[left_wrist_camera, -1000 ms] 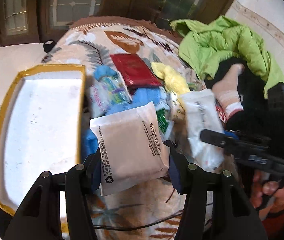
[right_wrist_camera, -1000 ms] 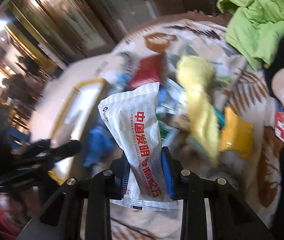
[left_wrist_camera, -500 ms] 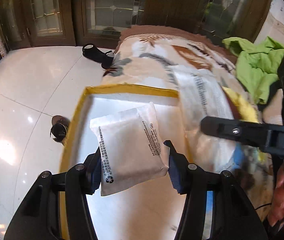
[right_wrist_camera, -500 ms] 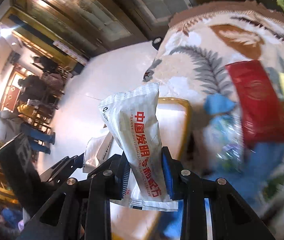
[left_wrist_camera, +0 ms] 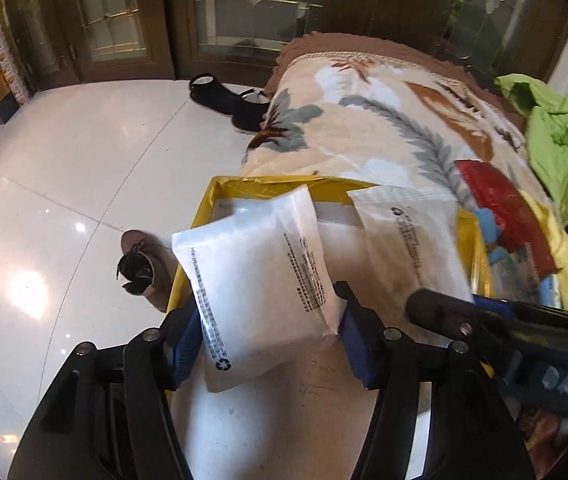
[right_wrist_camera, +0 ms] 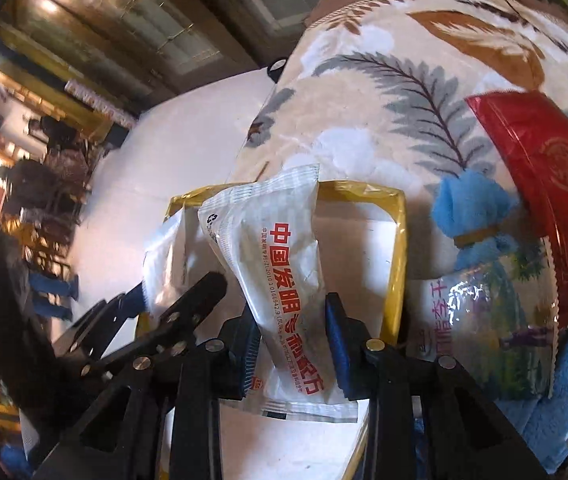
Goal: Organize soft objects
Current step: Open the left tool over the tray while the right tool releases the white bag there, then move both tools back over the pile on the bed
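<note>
Here the left gripper point(left_wrist_camera: 267, 340) clamps a white pouch point(left_wrist_camera: 257, 292) above the yellow-rimmed box point(left_wrist_camera: 284, 182), the right gripper point(right_wrist_camera: 292, 340) just beside, pinching a red-lettered packet point(right_wrist_camera: 279, 280). Bare white box floor lies ahead of both.

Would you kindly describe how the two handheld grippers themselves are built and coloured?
Both the left gripper and the right gripper have black angular linkage arms with silver screws and blue ribbed pads lining the fingers. The right one's body bears white "DAS" lettering.
</note>
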A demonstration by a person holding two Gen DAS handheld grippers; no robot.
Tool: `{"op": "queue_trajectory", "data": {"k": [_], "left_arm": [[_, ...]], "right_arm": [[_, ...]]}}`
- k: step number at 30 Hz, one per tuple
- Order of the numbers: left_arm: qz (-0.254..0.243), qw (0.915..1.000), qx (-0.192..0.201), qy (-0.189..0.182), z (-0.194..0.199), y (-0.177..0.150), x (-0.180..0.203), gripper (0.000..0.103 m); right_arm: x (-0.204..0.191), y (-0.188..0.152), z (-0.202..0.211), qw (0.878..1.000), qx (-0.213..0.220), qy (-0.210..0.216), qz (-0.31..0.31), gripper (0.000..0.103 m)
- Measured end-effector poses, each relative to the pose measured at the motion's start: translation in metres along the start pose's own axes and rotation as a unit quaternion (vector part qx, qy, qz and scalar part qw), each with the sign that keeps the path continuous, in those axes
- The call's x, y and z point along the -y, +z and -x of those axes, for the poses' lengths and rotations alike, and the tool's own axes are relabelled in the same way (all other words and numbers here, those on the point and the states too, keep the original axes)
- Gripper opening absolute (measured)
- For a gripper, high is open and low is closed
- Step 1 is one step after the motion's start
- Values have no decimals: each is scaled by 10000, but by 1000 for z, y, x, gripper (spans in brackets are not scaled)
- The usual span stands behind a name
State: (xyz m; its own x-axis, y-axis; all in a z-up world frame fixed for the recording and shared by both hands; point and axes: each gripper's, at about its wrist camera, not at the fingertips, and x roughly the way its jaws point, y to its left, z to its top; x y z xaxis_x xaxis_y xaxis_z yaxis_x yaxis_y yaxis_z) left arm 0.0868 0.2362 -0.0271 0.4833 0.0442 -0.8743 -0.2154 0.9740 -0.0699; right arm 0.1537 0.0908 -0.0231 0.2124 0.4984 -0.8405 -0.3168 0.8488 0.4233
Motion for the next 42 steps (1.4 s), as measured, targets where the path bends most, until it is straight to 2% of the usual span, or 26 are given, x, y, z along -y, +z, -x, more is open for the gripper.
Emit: {"op": "queue_trajectory", "data": {"k": [4,6,10,13,16,19,20,24,27,33,37,42], "left_arm": [[150,9998,5,-112,-1,1,-4,62],[64,10000,-35,-32,0,1,-1,64],[-63,9997,-27,233,6,-4,3,65],[27,9999,9,163,14,-4,-2,65],[32,9998,77,165,23,-5,-1,68],[-36,9999,97,47,36,-10,10,69],[-47,10000,83,3,39,-12,14,73],[-85,9991,111,-398,60,-22,41,75],[-222,9975,91,-670,70,-28,66,80],[-586,9926,-100,-1059,74,-41,123,81],[-1188,9873,-38,-1057,74,-51,156,81],[-1715,9785,-64,-1147,66,-59,172,81]], "right_arm": [[-1,-3,6,10000,66,4,25,41],[1,-6,14,9998,173,103,-29,46],[-1,-8,24,9997,251,69,-19,49],[-1,-11,41,9990,437,115,-27,58],[2,-15,55,9984,556,81,60,58],[12,-26,71,9980,586,4,234,58],[18,-31,78,9977,631,-13,257,58],[59,-55,120,9951,912,-295,255,61],[98,-74,148,9931,1019,-565,100,64],[157,-107,178,9927,970,-635,-347,64],[166,-130,175,9948,811,-600,-159,65],[159,-146,156,9963,574,-579,276,65]]}}
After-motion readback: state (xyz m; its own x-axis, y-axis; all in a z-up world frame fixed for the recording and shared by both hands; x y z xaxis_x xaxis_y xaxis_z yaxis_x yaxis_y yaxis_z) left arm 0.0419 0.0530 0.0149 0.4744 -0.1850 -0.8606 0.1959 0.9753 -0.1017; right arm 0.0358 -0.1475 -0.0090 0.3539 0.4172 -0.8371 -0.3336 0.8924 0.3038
